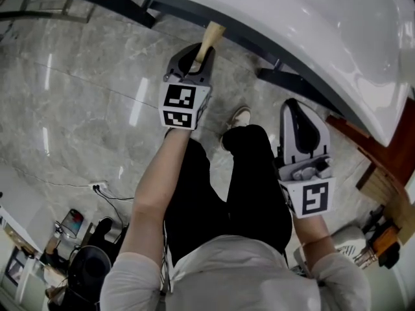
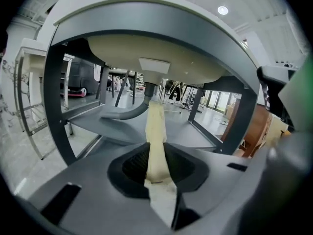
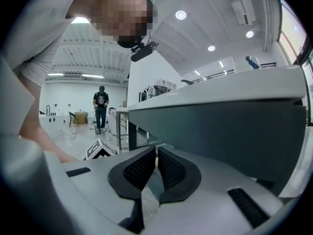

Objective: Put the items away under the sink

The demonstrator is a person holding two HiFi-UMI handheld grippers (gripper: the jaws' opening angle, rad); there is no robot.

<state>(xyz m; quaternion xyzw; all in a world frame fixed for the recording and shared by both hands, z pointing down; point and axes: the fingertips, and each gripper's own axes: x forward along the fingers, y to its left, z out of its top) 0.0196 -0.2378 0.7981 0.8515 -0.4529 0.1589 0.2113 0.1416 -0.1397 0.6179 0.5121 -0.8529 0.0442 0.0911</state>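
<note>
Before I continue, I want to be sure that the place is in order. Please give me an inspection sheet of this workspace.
Surface: marble floor; grey shelf under the sink.
Job's things: wooden handle, pointing under the sink; what is at its far end cannot be seen.
Clutter: loose gear on the floor, away from the sink.
Grippers: left gripper, jaws closed on the handle; right gripper, jaws together, nothing between them.
Cables: one cable lies on the floor near the gear.
Surroundings: wooden cabinet beside the sink; a second person stands far off.
</note>
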